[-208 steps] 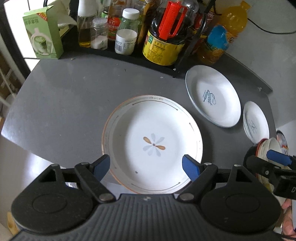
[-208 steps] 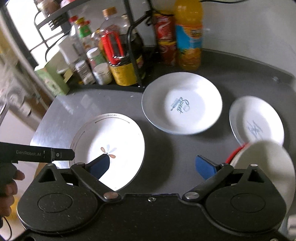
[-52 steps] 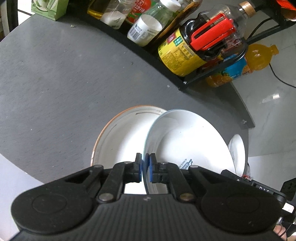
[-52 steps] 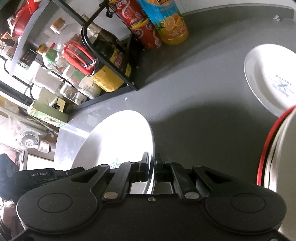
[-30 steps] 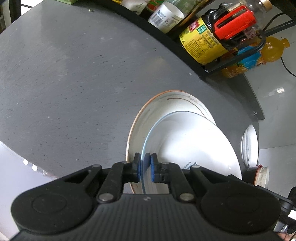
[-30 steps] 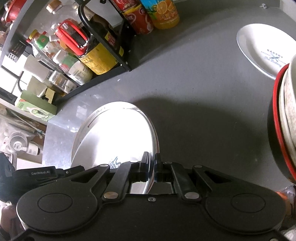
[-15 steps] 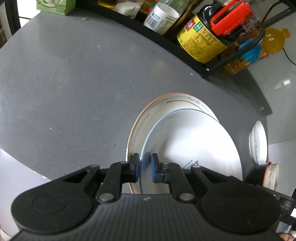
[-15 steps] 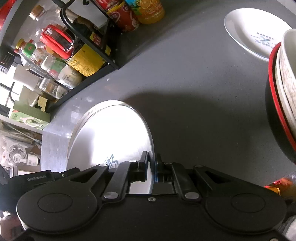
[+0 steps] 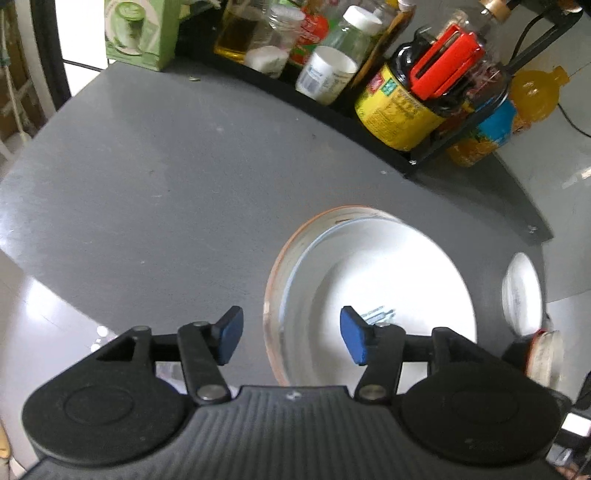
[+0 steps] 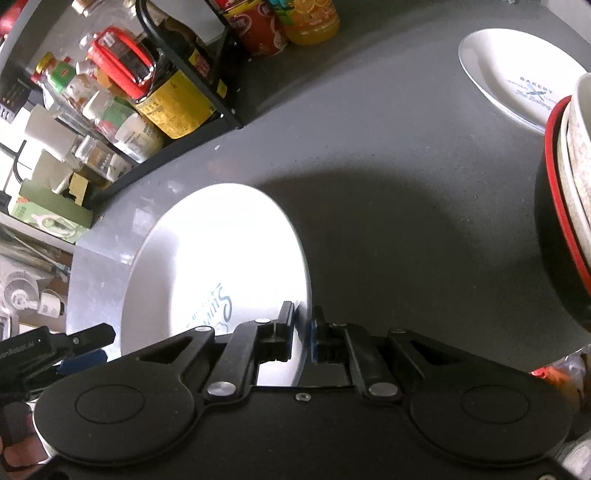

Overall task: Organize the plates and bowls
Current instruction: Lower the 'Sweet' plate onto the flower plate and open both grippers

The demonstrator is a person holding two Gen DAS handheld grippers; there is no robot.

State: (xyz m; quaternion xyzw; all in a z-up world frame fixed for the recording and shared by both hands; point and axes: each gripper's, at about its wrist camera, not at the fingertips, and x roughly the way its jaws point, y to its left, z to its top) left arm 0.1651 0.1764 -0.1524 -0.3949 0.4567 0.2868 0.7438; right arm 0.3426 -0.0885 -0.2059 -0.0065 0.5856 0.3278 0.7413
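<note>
Left gripper (image 9: 291, 334): fingers spread wide, blue pads apart, holding nothing. It sits over the near-left rim of the plate stack; one pad is outside the rim over the table (image 9: 147, 177), the other over the plate's inside.

Right gripper (image 10: 303, 328): fingers closed tight on the near-right rim of the white logo plate (image 10: 221, 266), rim pinched between the pads.

The white logo plate (image 9: 376, 291) sits nested inside the orange-rimmed plate (image 9: 275, 280); in the left wrist view only the left arc and top edge of the orange rim show around it. Blue script print is visible on its face in both views. Cannot tell whether it is fully seated flat or held slightly tilted by the right gripper.

Other task items:
- Small bakery plate (image 10: 517, 74) lies flat on the table, far right, well apart from the stack. It also shows as a thin ellipse (image 9: 522, 291) in the left wrist view.
- Stacked bowls (image 10: 569, 206), black outside with a red rim and lighter bowls nested in, stand at the right edge, near the small bakery plate.

Background: rack (image 9: 369, 110) along the back of the table with bottles and jars, a yellow-label oil jug (image 9: 399, 107) with red handle, an orange juice bottle (image 9: 532, 92) and a green box (image 9: 136, 33) at the left end.
</note>
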